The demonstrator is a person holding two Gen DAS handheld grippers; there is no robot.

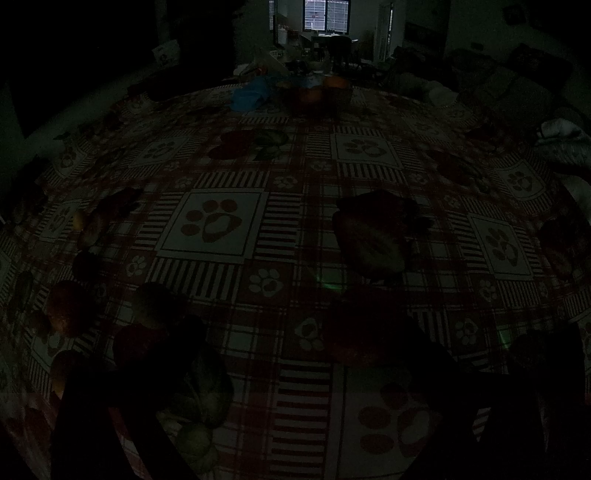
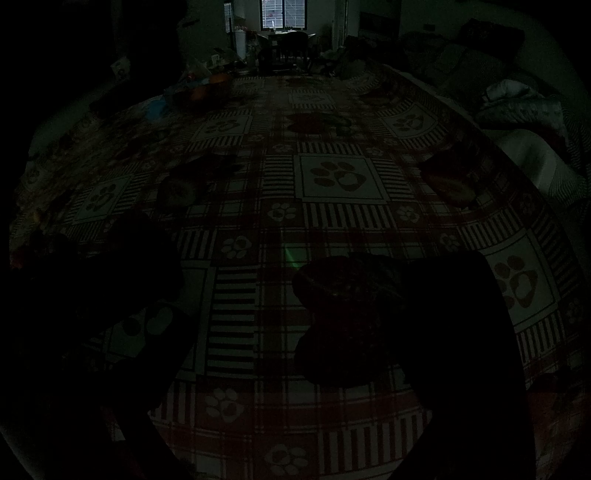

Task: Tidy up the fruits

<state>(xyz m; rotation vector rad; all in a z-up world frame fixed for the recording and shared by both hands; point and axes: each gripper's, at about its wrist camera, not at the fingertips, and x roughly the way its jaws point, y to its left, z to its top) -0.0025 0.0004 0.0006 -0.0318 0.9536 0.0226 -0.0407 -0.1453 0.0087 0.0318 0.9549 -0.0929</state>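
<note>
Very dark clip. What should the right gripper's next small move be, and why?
Probably shift the right gripper slightly right and close on the dark lump. Its fingers stand wide apart, and the lump, likely a fruit though too dim to name, lies between them, close to the right-hand finger. The bowl holding oranges sits at the table's far end.

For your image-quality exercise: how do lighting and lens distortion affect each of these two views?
Left wrist view: badly underexposed; only the far window is bright, the tablecloth bulges in fisheye curvature, and the left tongs are black silhouettes. Right wrist view: equally dim; the window is the light source, the right tongs are silhouetted, and a faint green streak crosses the cloth.
</note>
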